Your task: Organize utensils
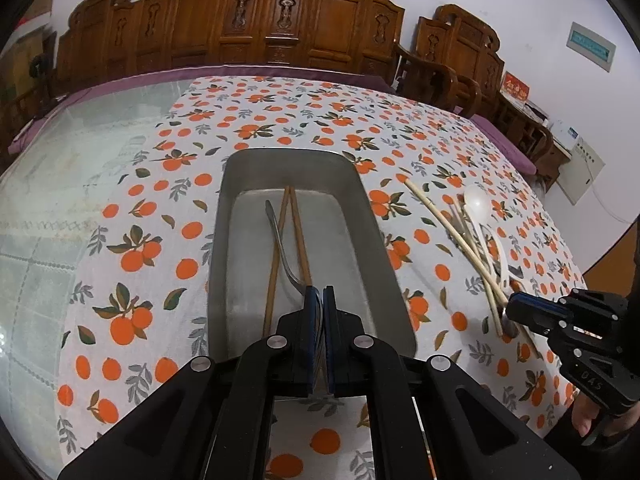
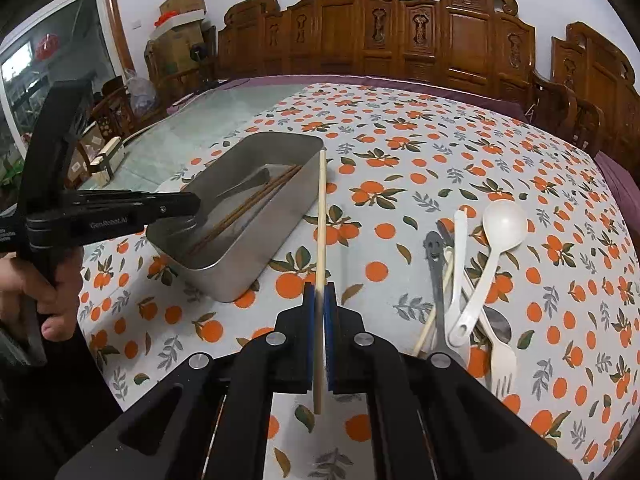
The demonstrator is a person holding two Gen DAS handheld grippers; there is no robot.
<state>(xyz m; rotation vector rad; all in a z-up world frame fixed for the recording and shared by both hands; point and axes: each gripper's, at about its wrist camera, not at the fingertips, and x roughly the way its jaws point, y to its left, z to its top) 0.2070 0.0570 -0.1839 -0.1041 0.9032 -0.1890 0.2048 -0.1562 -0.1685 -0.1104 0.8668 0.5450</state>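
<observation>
A metal tray (image 1: 372, 216) (image 2: 280, 216) lies on the orange-print cloth, with two brown chopsticks (image 1: 298, 232) (image 2: 248, 204) inside. My left gripper (image 1: 319, 294) (image 2: 196, 204) is shut on a metal spoon (image 1: 280, 240) whose handle lies in the tray. My right gripper (image 2: 319, 292) (image 1: 516, 304) is shut on a pale chopstick (image 2: 321, 216) that points at the tray's right wall. Right of the tray lies a pile with a white ladle spoon (image 2: 496, 240) (image 1: 478, 204), a white fork (image 2: 502, 356), a grey smiley-handled utensil (image 2: 434, 264) and another pale chopstick (image 2: 436, 300).
Carved wooden chairs (image 1: 256, 20) (image 2: 440, 32) line the table's far edge. A glass-topped part of the table (image 1: 80, 152) lies left of the cloth. Boxes (image 2: 180, 20) stand by the far left wall. A hand (image 2: 48, 300) holds the left gripper.
</observation>
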